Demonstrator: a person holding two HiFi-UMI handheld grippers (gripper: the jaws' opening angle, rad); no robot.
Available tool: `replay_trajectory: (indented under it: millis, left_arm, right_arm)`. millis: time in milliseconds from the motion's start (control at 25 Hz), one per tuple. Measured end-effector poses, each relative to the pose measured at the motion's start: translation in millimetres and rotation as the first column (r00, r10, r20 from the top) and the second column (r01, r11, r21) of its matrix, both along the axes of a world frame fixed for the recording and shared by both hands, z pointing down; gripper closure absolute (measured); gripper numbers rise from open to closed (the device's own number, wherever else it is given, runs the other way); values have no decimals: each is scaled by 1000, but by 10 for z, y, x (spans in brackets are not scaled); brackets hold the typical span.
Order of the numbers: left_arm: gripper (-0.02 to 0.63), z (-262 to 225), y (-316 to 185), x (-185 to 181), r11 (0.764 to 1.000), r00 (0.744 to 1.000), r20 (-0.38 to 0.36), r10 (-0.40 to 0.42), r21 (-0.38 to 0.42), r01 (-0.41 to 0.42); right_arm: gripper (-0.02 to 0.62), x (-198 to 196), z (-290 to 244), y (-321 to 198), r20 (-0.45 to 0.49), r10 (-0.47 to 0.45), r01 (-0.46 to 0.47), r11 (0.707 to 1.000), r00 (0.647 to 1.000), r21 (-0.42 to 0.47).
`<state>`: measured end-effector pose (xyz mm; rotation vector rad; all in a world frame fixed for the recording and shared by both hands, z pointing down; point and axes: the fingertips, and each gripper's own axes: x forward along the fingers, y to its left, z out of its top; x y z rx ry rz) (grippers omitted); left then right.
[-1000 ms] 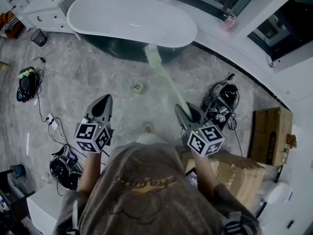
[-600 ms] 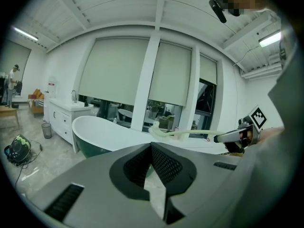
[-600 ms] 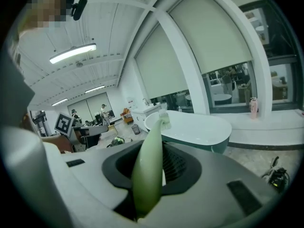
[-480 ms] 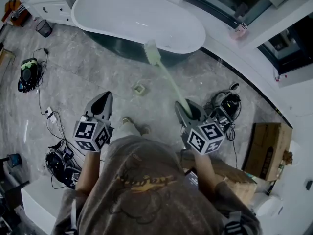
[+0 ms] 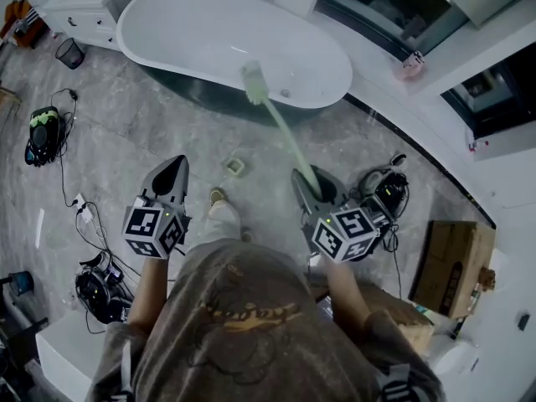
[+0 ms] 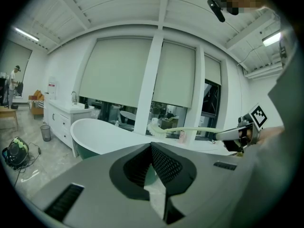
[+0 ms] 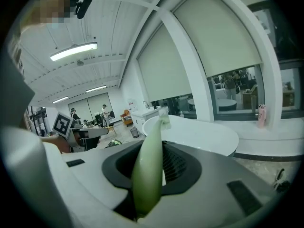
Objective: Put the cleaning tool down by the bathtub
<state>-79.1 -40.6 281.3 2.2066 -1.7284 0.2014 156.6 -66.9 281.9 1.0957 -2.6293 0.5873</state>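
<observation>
The white bathtub [image 5: 209,32] fills the top of the head view, with grey stone floor [image 5: 117,132] in front of it. The long pale green brush [image 5: 283,132] reaches out from the right tongs [image 5: 308,182], and its bristle head hangs above the tub's near rim. The right tongs are clenched on the handle end, which shows plainly between the jaws in the right gripper view [image 7: 148,170]. The left tongs [image 5: 177,166] are closed and empty, held out level beside the right pair and well apart from the brush.

The step in hand looks like carrying the brush up to the tub. To do it well, I would stop short of the rim, lower the head onto the floor close by the tub's dark side and only then let go, so the handle does not swing or clatter.

Compared with a second ago, the tub lies nearer and the bristle head has passed from over the tub's dark flank to over its rim. Both tongs keep the same grip.
</observation>
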Motion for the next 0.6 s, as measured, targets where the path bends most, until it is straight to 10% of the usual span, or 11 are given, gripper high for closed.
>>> replay_trajectory:
  millis: [600]
  left_arm:
    - [606, 280, -842, -358, 1000, 1000, -9, 0, -30, -1]
  right_arm:
    - [495, -365, 396, -714, -55, -19, 16, 998, 998, -61]
